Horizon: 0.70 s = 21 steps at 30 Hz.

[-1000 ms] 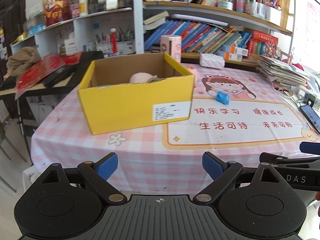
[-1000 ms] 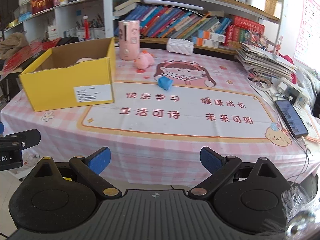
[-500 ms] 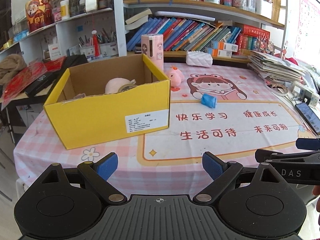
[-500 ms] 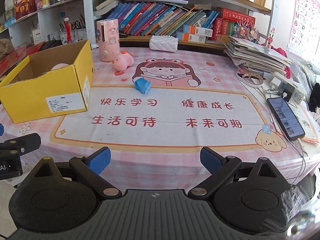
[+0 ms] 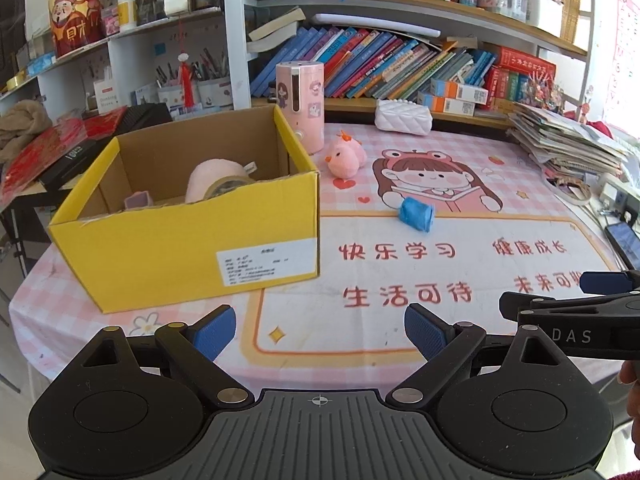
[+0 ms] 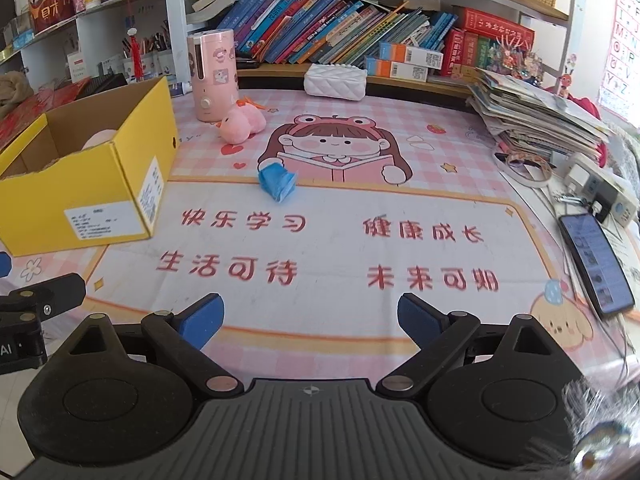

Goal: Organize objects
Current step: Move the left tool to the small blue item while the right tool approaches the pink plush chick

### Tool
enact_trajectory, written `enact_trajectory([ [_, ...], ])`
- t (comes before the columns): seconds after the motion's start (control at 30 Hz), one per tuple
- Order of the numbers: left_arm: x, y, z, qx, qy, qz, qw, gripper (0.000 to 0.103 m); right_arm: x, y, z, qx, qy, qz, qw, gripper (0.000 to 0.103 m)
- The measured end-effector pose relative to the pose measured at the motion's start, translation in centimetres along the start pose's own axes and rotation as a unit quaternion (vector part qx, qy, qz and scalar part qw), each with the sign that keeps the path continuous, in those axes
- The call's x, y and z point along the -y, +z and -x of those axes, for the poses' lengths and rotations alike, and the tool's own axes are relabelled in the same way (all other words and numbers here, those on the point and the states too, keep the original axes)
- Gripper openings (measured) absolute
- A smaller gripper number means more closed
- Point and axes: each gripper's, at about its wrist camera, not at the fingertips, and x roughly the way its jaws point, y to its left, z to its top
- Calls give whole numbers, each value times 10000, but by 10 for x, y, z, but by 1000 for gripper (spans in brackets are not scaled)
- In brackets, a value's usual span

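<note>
Printed in red on the table mat (image 6: pixel 328 248): 快乐学习, 健康成长, 生活可待, 未来可期, in two rows across mid-frame. "DAS" in pale letters on the black right gripper (image 5: pixel 572 336) at right edge of left view. White label (image 5: pixel 266 266) on the yellow box (image 5: pixel 180 264) too small to read. Alphabet chart (image 6: pixel 624 36), upper right: A, E, I, M, Q, U, Y.

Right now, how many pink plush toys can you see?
2. One small pink plush chick lies on the tablecloth beside the tall pink cylinder. One rounded pink plush sits inside the yellow cardboard box. The box wall may hide more.
</note>
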Motion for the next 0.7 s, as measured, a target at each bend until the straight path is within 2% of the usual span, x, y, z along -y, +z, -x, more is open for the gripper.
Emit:
enact_trajectory([
  [0.4,42,27,-36,-90,50,156,9998,93,42,44,-38,116,221,182,9995,92],
  [0.5,52,31,-43,-109,90,201,9997,99,51,52,-47,151,329,261,9990,91],
  [0.7,73,40,-52,-25,152,233,9996,99,69,65,-58,285,499,365,9977,91],
])
